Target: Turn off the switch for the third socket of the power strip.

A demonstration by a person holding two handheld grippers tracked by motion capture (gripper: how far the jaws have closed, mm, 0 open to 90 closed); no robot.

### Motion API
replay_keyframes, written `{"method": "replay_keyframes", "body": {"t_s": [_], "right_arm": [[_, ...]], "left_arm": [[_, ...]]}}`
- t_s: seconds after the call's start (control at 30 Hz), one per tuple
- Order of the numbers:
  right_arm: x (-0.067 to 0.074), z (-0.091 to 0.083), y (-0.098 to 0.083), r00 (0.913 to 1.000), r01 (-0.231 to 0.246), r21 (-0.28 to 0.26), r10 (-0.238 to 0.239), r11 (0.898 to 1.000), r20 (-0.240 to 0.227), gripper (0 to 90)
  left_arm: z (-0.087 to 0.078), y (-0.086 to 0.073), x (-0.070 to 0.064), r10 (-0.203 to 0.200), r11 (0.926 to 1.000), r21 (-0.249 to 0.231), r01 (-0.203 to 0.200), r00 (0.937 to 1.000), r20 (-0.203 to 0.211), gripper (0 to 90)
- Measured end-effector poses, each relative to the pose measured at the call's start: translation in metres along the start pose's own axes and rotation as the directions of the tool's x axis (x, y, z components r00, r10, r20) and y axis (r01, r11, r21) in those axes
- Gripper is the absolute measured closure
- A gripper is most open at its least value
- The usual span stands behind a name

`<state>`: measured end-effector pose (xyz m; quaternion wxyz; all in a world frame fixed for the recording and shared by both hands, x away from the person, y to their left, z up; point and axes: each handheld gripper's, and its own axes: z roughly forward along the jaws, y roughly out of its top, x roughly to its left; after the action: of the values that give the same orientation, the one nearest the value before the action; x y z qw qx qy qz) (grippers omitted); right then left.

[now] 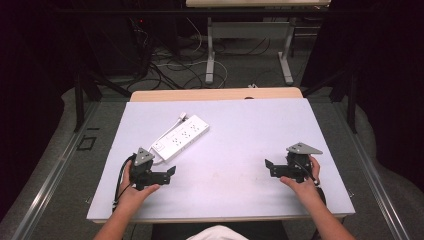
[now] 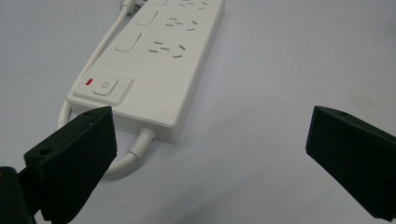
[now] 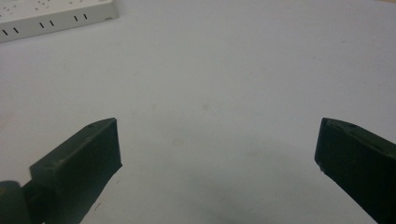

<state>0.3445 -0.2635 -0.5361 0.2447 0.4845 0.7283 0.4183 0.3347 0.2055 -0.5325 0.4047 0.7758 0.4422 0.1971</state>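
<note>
Nearest the person, both forearms come in over the front edge of the pale surface [image 1: 225, 200]; the left hand [image 1: 131, 192] holds the left tongs [image 1: 172, 172] and the right hand [image 1: 304, 184] holds the right tongs [image 1: 268, 167], each low over the surface with its tips turned toward the middle. Both tongs stand wide with nothing between their jaws; the two are well apart. Just beyond the left tongs lies a white power strip [image 1: 181, 136], flat and slanting away to the right; its switch end, with a red mark beside the button [image 2: 104, 87], is the near end, and its white cable [image 2: 122, 161] loops out from there, close to one jaw. Farther off, beyond the surface, stand the grey legs of another table [image 1: 211, 50], and dark cables [image 1: 165, 65] lie on the floor.
</note>
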Motion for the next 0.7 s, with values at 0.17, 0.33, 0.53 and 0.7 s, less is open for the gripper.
{"method": "replay_keyframes", "body": {"t_s": [0.17, 0.33, 0.53, 0.7], "right_arm": [[0.001, 0.001, 0.000, 0.9997, 0.001, 0.020, 0.000, 1.000, -0.025, 0.0], [0.005, 0.004, -0.004, 0.9971, 0.046, 0.071, -0.041, 0.996, -0.064, 0.0], [0.010, 0.006, -0.002, 0.9909, 0.063, 0.091, -0.051, 0.994, -0.124, 0.0], [0.013, 0.009, -0.003, 0.9847, 0.120, 0.158, -0.097, 0.980, -0.145, 11.5]], "left_arm": [[0.002, 0.001, 0.002, -0.012, 0.9998, -0.014, 0.012, 0.9999, -0.006, 2.0], [0.005, 0.002, 0.004, -0.021, 0.9998, -0.003, 0.021, 0.9998, 0.005, 2.0], [0.004, 0.002, 0.000, -0.003, 1.0000, 0.004, 0.003, 1.0000, -0.003, 2.0], [0.001, 0.002, -0.004, 0.000, 1.0000, 0.001, 0.000, 1.0000, -0.003, 2.0]]}}
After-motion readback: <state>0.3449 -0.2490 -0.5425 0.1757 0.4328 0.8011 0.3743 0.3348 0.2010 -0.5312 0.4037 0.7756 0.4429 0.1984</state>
